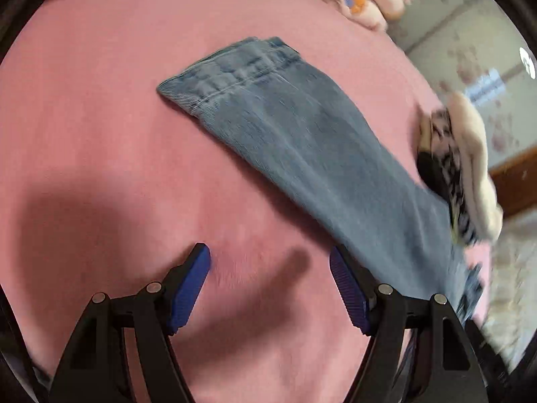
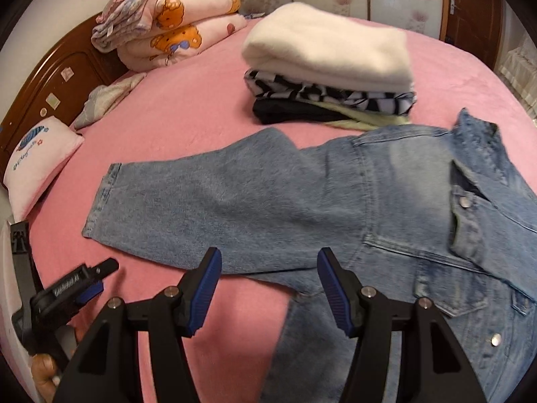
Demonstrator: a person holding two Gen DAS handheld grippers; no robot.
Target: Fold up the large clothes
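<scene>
A blue denim jacket (image 2: 386, 201) lies spread on the pink bed sheet (image 2: 188, 127), front up, with one sleeve (image 2: 188, 201) stretched out to the left. My right gripper (image 2: 269, 260) is open and empty, hovering over the sleeve's lower edge near the armpit. In the left wrist view the sleeve (image 1: 285, 127) runs from its cuff at upper centre down to the right. My left gripper (image 1: 269, 258) is open and empty above the bare sheet (image 1: 100, 134), its right finger next to the sleeve's edge. The left gripper also shows at the lower left of the right wrist view (image 2: 84, 282).
A stack of folded clothes (image 2: 332, 70) with a white fleece on top sits behind the jacket. Folded cartoon blankets (image 2: 167, 30) lie by the wooden headboard (image 2: 50, 87). A small pink pillow (image 2: 37, 164) sits at the left. Wardrobe doors and a wooden door stand beyond the bed.
</scene>
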